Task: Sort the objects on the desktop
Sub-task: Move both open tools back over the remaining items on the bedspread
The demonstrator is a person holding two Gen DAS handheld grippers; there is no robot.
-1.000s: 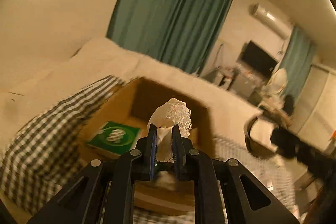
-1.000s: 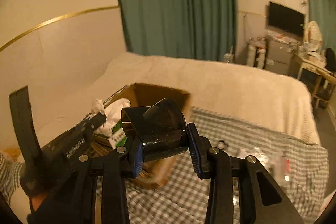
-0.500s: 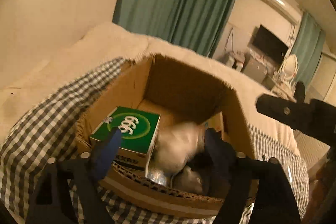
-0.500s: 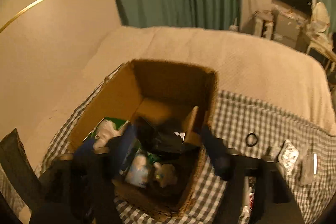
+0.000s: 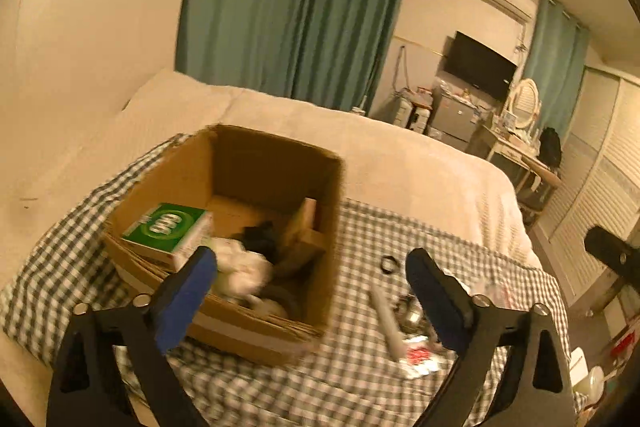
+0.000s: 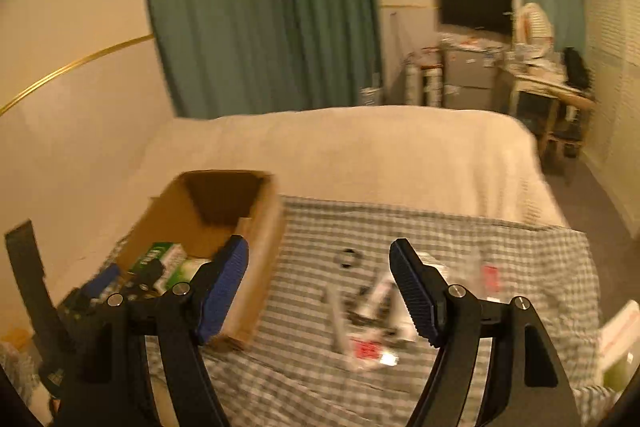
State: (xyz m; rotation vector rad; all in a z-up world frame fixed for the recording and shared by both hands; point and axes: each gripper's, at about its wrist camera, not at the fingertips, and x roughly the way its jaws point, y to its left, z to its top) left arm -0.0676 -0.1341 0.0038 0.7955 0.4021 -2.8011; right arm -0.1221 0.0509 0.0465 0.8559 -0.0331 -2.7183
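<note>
Cardboard box (image 5: pixel 256 247) on the bed holds a green carton (image 5: pixel 168 231), white cloth, dark item | left hand-held gripper (image 5: pixel 312 267) and right hand-held gripper (image 6: pixel 320 267) just opened, both empty | black ring (image 6: pixel 347 258), packets still loose on checked cloth (image 5: pixel 360 379) | teal curtains (image 5: pixel 296 11), TV beyond.

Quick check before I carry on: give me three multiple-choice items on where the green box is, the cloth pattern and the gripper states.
1. The green box lies:
A. inside the cardboard box
B. on the checked cloth
C. on the floor

2. The cloth's pattern is:
A. floral
B. checked
C. plain

3. The left gripper and right gripper are:
A. both shut
B. both open and empty
C. each holding something

Answers: 1 A, it sits against the box's left wall. 2 B, squares show. 3 B, fingers wide apart, jaws just opened, nothing between.
</note>
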